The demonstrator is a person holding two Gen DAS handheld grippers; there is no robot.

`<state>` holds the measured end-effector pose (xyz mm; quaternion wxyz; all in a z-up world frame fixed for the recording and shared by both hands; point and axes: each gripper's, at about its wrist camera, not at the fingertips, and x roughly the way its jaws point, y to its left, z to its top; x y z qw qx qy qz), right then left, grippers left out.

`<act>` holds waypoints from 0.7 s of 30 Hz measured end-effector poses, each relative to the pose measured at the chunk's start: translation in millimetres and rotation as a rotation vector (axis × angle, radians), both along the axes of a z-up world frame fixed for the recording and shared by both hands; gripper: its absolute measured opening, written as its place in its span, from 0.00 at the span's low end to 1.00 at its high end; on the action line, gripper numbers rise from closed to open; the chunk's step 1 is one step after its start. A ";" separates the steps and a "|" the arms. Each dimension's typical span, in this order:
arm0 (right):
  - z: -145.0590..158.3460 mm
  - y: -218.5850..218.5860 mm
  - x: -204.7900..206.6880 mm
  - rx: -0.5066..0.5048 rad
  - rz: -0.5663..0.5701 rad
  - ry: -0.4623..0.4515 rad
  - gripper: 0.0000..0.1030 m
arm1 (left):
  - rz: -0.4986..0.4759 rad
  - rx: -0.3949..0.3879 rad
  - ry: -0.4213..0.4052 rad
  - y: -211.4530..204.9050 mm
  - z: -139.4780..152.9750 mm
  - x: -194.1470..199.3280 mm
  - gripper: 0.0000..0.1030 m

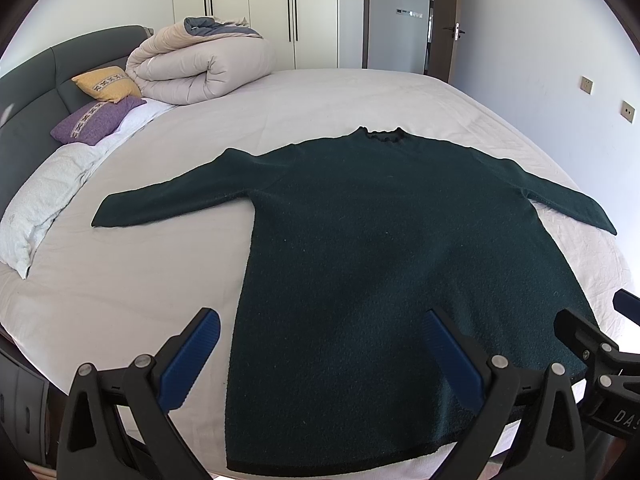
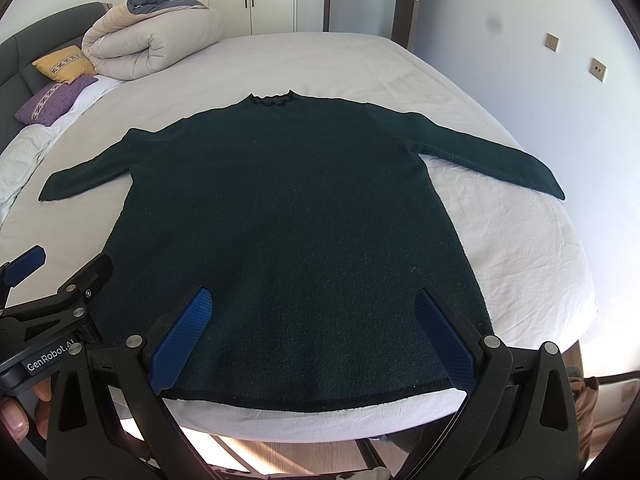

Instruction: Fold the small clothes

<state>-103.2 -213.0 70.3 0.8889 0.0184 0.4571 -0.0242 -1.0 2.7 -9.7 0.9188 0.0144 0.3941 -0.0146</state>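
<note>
A dark green long-sleeved sweater [image 1: 380,248] lies flat on the white bed [image 1: 120,292], collar at the far end, both sleeves spread out sideways, hem at the near edge. It also shows in the right wrist view [image 2: 288,216]. My left gripper [image 1: 324,348] is open and empty, hovering over the sweater's lower left part. My right gripper [image 2: 316,328] is open and empty, above the hem. Each gripper shows at the edge of the other's view: the right one [image 1: 600,332] and the left one [image 2: 60,276].
A rolled beige duvet [image 1: 200,68], a yellow cushion [image 1: 106,84] and a purple cushion [image 1: 94,120] lie at the headboard on the far left. A white pillow [image 1: 36,208] lies at the left. Wardrobes [image 1: 256,4] and a door stand behind. The wall [image 1: 560,80] runs along the right.
</note>
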 end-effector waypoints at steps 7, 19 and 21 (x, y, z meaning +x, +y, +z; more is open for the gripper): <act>0.7 -0.6 1.1 -0.001 0.001 0.004 1.00 | 0.000 0.000 0.001 0.2 0.2 0.3 1.00; -0.1 0.0 1.4 -0.005 0.002 0.009 1.00 | 0.003 -0.008 0.006 0.9 -5.1 -1.6 1.00; -0.6 0.7 0.3 -0.007 0.002 0.011 1.00 | 0.005 -0.010 0.008 1.4 -7.2 -2.6 1.00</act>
